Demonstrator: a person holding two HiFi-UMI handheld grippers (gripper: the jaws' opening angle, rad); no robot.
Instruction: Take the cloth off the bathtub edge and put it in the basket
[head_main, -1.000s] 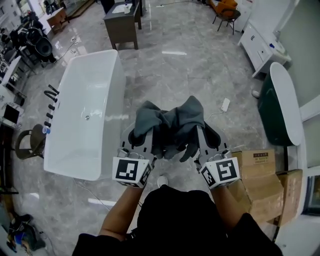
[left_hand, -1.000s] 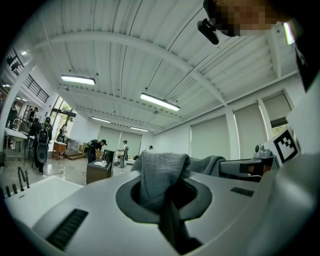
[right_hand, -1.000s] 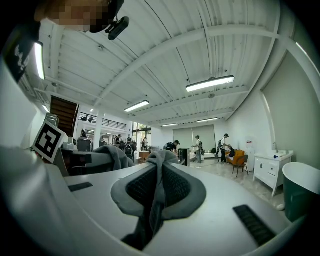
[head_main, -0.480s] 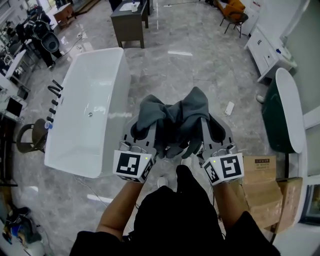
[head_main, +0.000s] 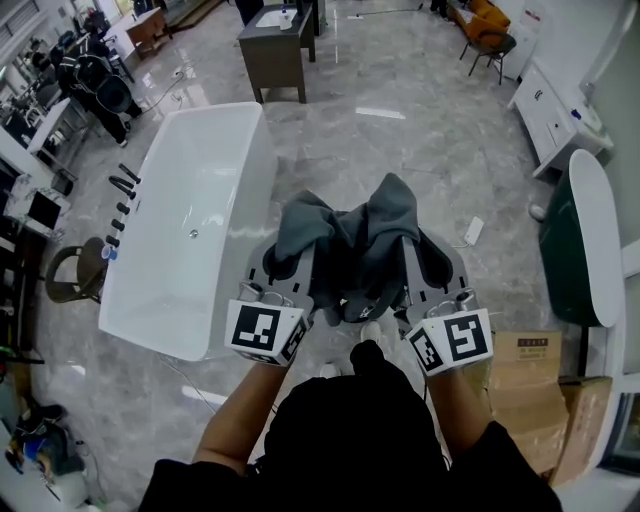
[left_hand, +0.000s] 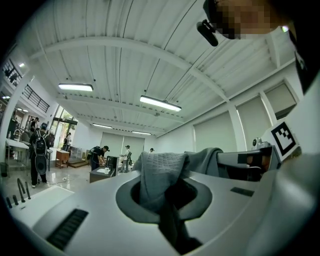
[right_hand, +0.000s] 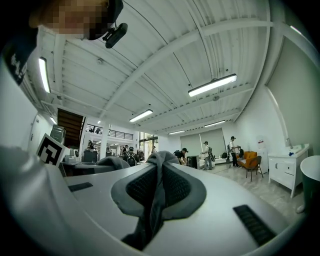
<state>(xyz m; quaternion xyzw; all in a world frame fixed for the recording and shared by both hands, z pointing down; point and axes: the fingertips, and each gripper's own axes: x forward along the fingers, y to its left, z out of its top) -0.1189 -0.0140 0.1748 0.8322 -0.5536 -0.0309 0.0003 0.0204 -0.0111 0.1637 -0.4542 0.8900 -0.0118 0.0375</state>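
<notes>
A dark grey cloth hangs bunched between my two grippers, held up in front of the person over the marble floor. My left gripper is shut on its left end; in the left gripper view the cloth rises from between the jaws. My right gripper is shut on the right end, and the cloth shows pinched between the ribbed pads. The white bathtub stands to the left, its edge bare. No basket is in view.
Cardboard boxes lie at the lower right. A dark green tub stands at the right. A dark vanity is at the back. Black taps line the bathtub's left. People stand far off in the hall.
The view has shifted so the bathtub sits further right and closer. Both grippers keep the cloth in the same hold. The cardboard boxes have slid down and right.
</notes>
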